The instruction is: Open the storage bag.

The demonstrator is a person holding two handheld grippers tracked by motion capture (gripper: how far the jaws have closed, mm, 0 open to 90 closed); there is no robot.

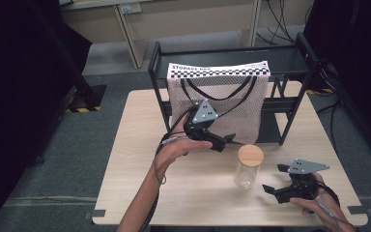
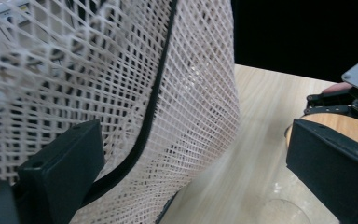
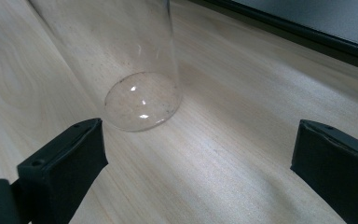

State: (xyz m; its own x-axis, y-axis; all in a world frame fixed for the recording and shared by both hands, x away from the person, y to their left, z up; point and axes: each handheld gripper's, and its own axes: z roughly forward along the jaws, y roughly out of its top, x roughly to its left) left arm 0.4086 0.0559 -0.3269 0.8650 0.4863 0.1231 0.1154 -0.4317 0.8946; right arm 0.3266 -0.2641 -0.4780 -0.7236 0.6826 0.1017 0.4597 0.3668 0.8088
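On pale wooden surface (image 1: 140,159), front of centre: clear glass jar with round wooden lid (image 1: 249,166), upright, empty. Rigid, smooth, likely slippery and breakable; grip mid-body. Right gripper (image 1: 275,181) just beside it, jaws wide. Left gripper (image 1: 228,140) at white mesh bag (image 1: 222,104), jaws wide.

Even overhead light, dark margins, some blur up close

The table (image 1: 207,203) is evenly lit with soft, faint shadows, while both side edges of the high view fall to black. In the left gripper view the mesh bag (image 2: 121,93) is sharp but the wood beneath smears. Small glints sit on the jar (image 3: 142,100) base.
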